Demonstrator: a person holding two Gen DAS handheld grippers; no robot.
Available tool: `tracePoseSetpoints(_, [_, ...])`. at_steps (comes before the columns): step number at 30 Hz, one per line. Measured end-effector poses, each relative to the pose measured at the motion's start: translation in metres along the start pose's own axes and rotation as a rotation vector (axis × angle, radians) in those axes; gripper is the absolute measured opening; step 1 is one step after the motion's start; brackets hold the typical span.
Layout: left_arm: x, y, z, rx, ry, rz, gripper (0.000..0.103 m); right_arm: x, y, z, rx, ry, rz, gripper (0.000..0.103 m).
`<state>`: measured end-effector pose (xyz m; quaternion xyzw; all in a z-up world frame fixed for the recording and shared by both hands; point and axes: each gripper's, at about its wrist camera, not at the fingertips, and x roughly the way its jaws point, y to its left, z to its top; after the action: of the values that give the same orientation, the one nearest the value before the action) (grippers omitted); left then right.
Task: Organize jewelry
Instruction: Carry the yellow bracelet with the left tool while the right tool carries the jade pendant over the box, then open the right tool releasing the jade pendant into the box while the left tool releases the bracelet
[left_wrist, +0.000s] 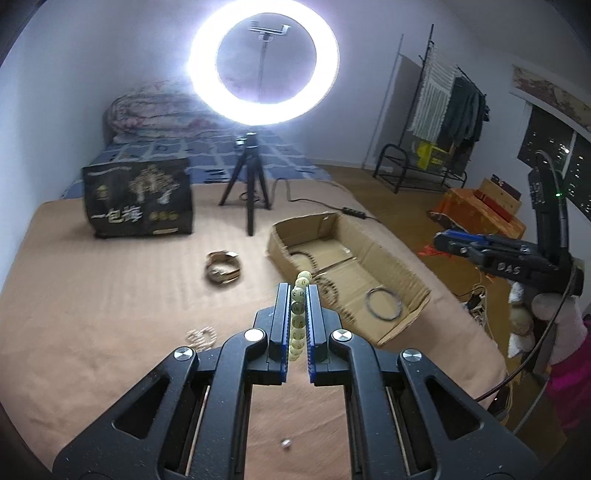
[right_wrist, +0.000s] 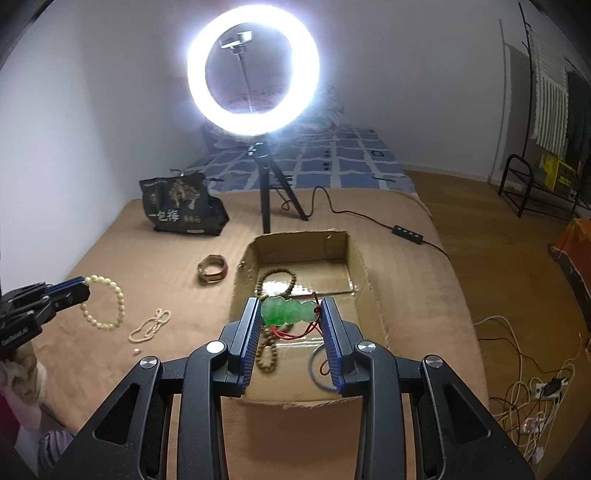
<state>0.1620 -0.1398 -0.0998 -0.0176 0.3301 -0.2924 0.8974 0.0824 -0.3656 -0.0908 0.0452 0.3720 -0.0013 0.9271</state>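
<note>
My left gripper (left_wrist: 298, 291) is shut on a cream bead bracelet (left_wrist: 297, 326), held above the tan bed cover; from the right wrist view the bracelet (right_wrist: 118, 299) hangs as a loop from the left gripper (right_wrist: 83, 286). My right gripper (right_wrist: 290, 314) is shut on a green jade pendant (right_wrist: 288, 312) with a red cord, above the open cardboard box (right_wrist: 243, 258). Inside the box lie a brown bead necklace (right_wrist: 277, 275) and a thin ring bangle (right_wrist: 317, 373). On the cover lie a brown band bracelet (right_wrist: 212, 268), a pearl string (right_wrist: 151, 325) and one loose pearl (right_wrist: 137, 350).
A lit ring light on a black tripod (right_wrist: 266, 199) stands behind the box, its cable and controller (right_wrist: 408, 232) trailing right. A black printed bag (right_wrist: 181, 206) sits at the back left. The bed drops to a wooden floor with tangled cables (right_wrist: 532, 391) on the right.
</note>
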Motion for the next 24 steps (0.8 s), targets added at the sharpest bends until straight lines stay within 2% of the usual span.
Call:
tracePoseSetpoints(10, [0.048, -0.038, 0.017, 0.009, 0.007, -0.074, 0.005, 0.029, -0.021, 0.006, 0.013, 0.015, -0.005, 0.031])
tracePoseSetpoints(24, [0.097, -0.066, 0.013, 0.014, 0.065, -0.107, 0.005, 0.073, -0.037, 0.009, 0.044, 0.057, 0.008, 0.031])
